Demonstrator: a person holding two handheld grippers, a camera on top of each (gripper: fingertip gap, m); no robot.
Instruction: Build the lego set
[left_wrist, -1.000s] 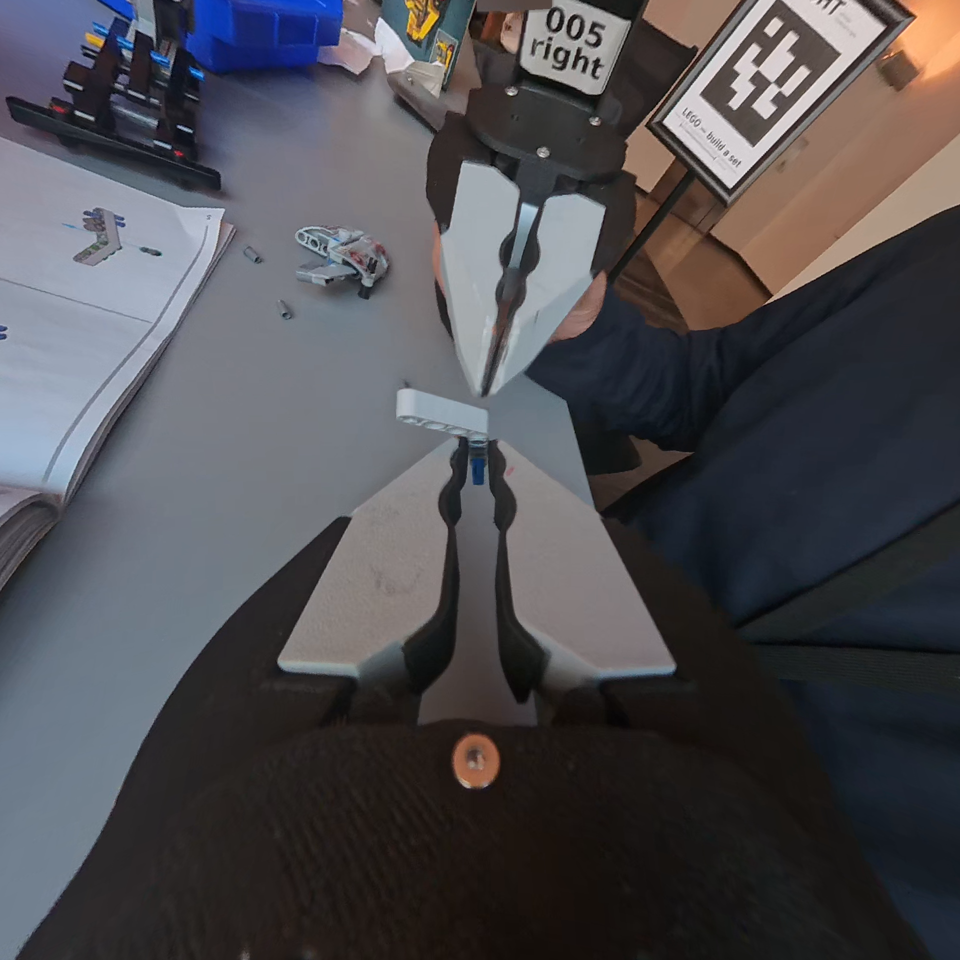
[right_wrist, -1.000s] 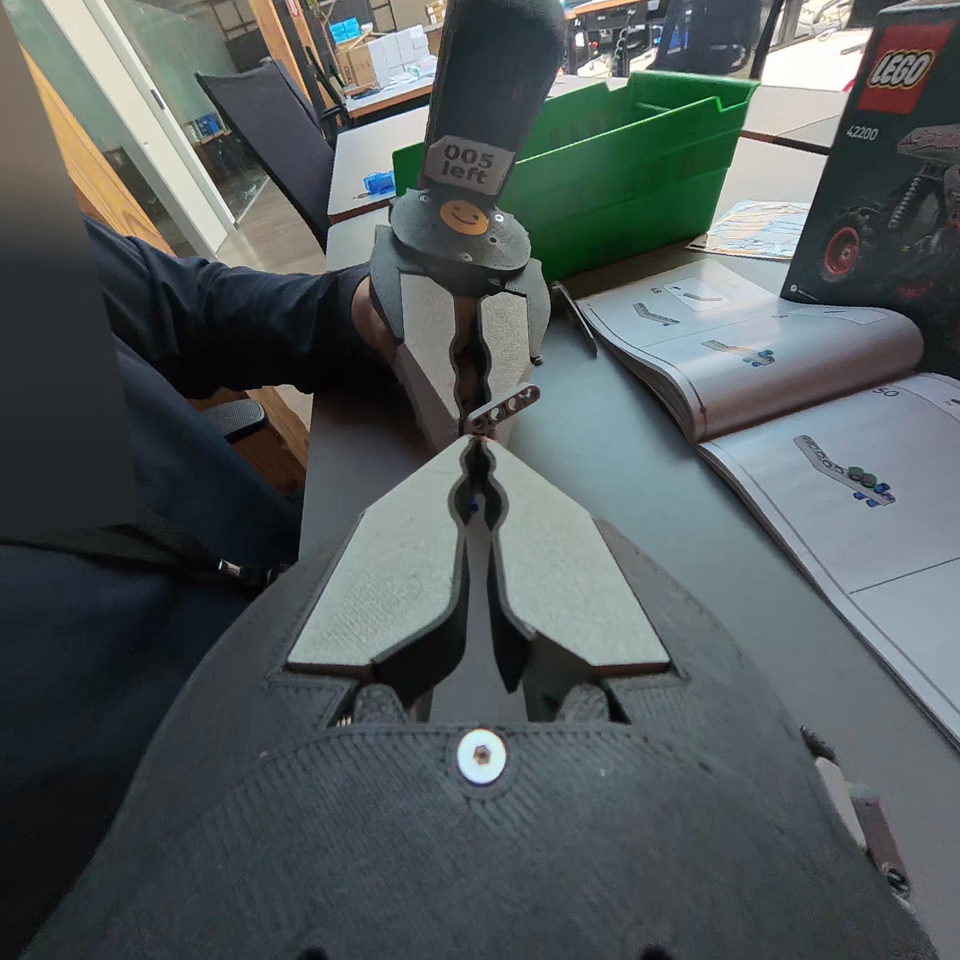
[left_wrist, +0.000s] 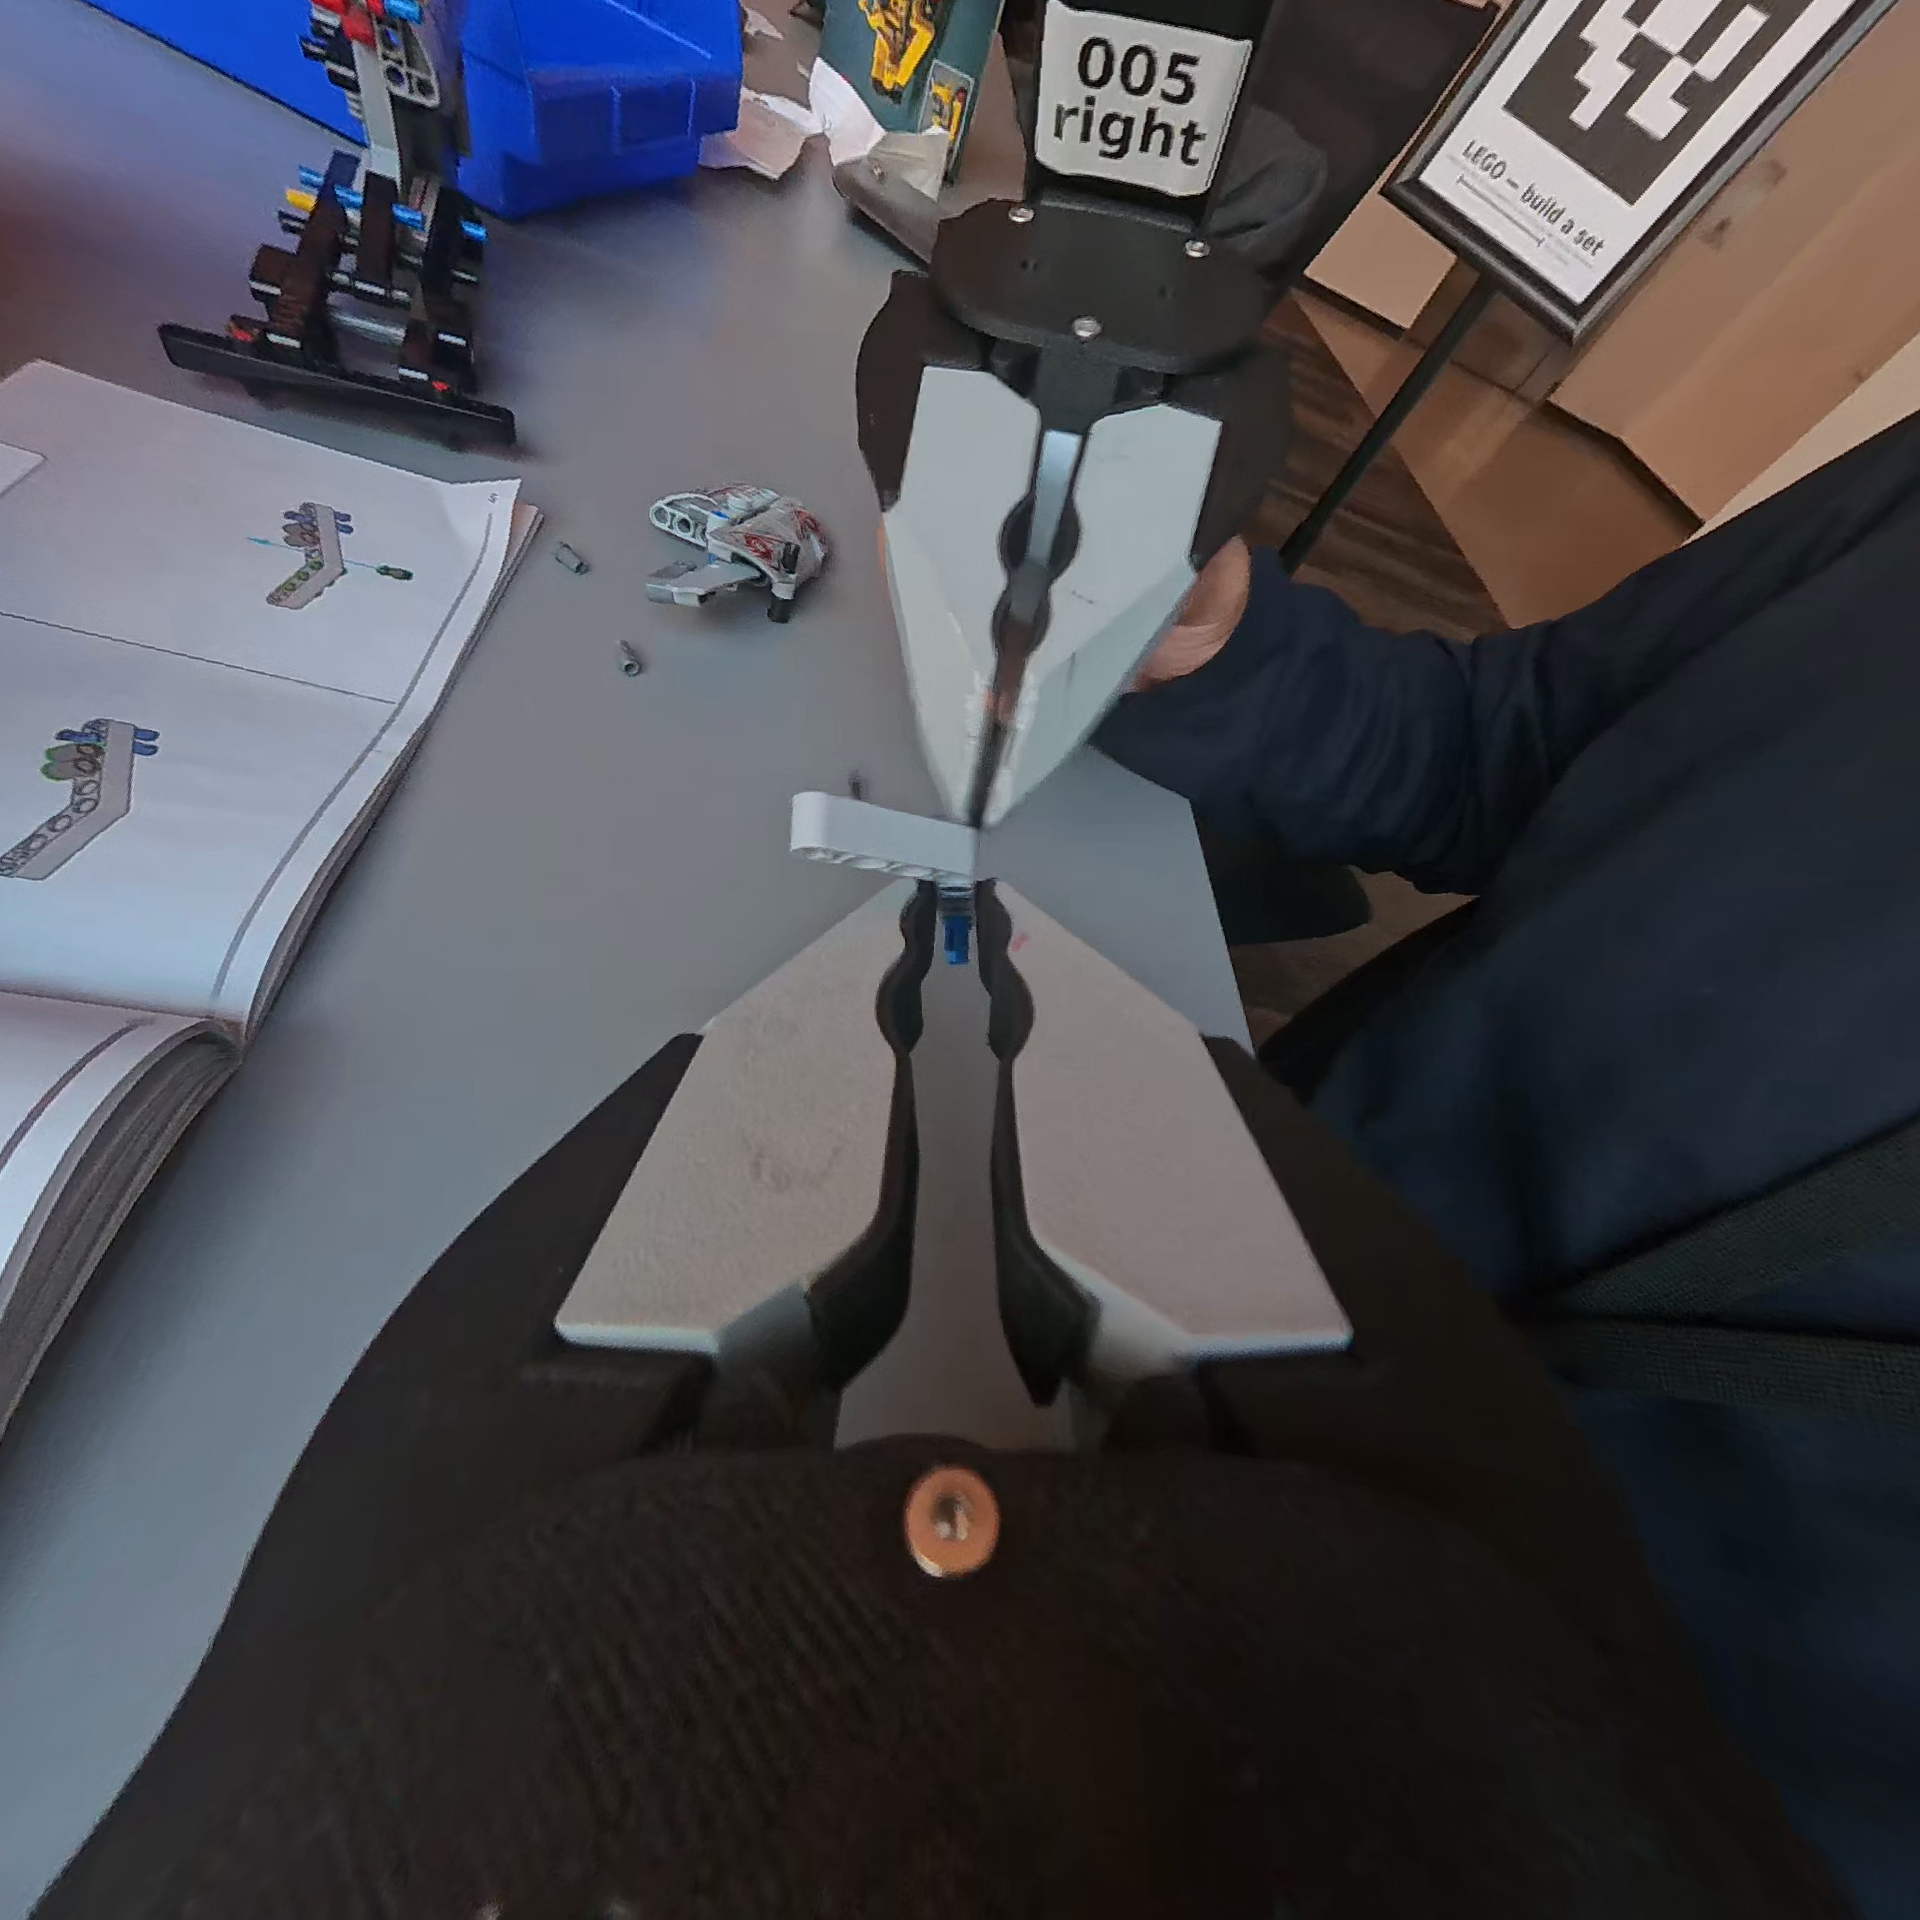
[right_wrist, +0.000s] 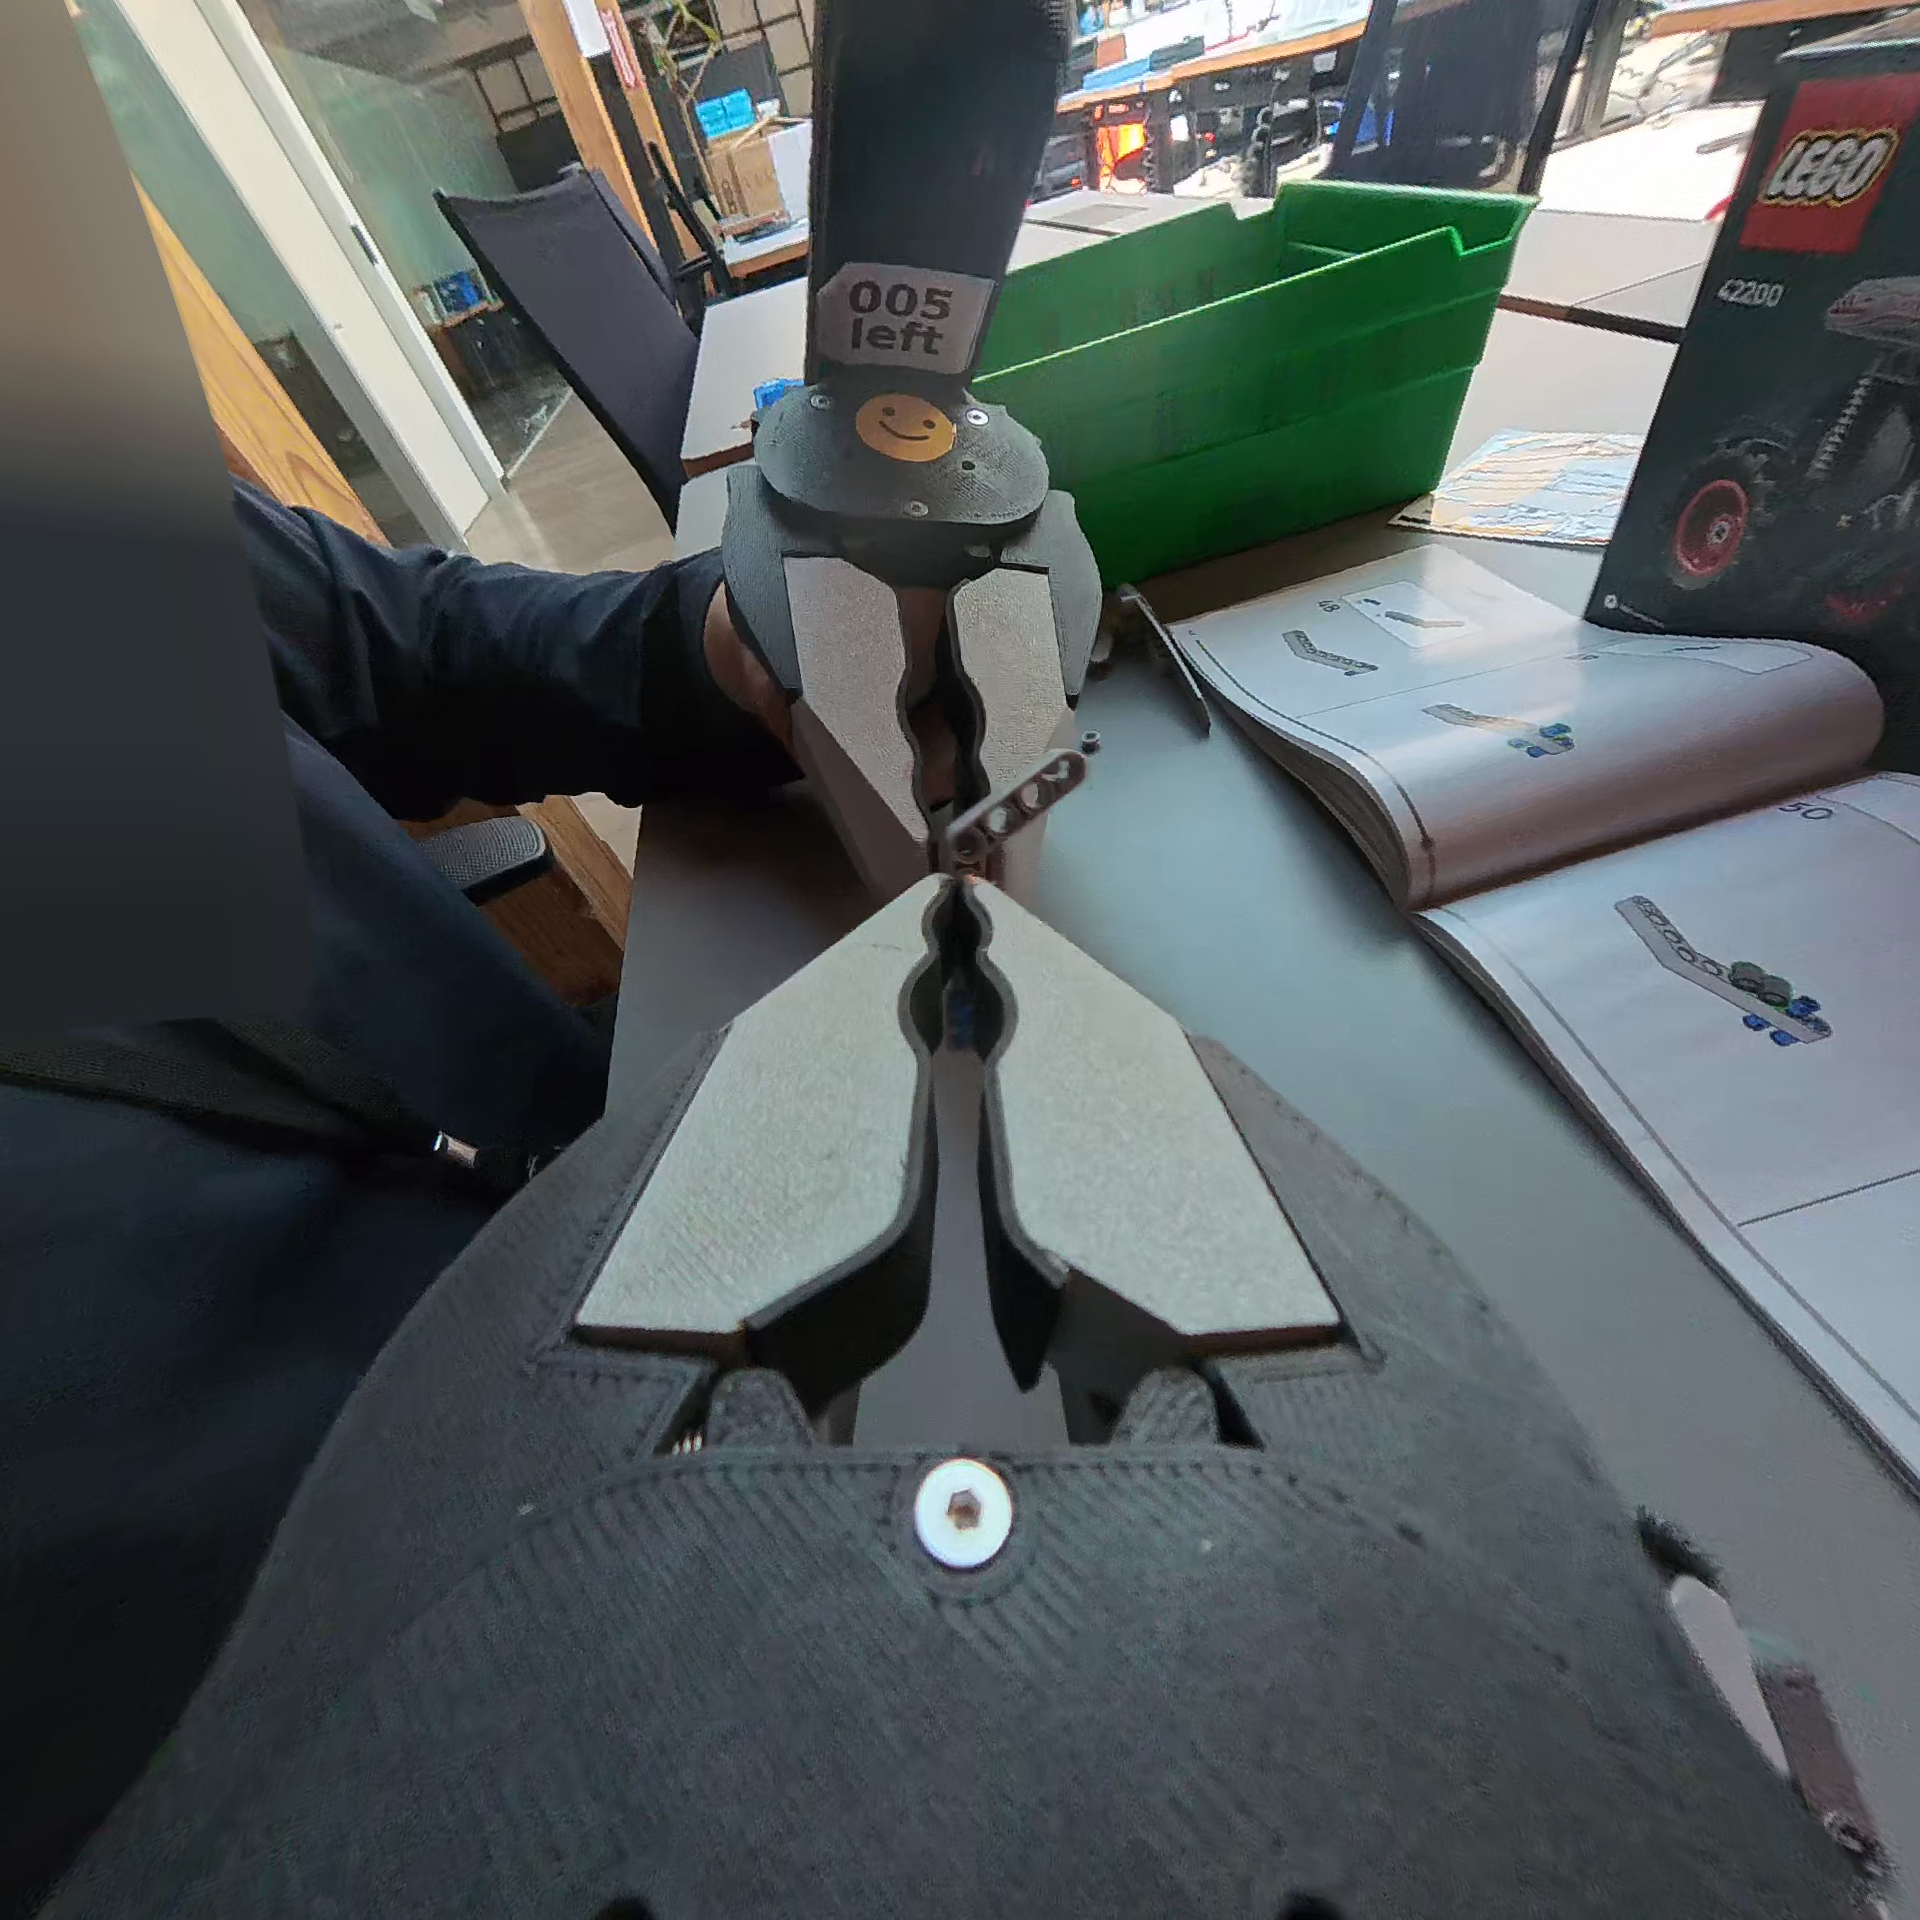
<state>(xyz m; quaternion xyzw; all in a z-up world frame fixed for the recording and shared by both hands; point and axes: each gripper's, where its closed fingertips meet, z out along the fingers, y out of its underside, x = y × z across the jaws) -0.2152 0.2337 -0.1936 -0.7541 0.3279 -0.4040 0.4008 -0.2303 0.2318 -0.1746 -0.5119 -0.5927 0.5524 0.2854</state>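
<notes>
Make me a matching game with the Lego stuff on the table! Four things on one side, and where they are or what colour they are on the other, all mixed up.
Things:
1. grey beam
2. blue pin
3. green bin
4. instruction booklet

Places or colours:
A. lying open on the table
B. between the left gripper's fingertips
C. pinched at one end by the right gripper
D. behind the booklet, at the table's back

Pairs: 1-C, 2-B, 3-D, 4-A
</notes>
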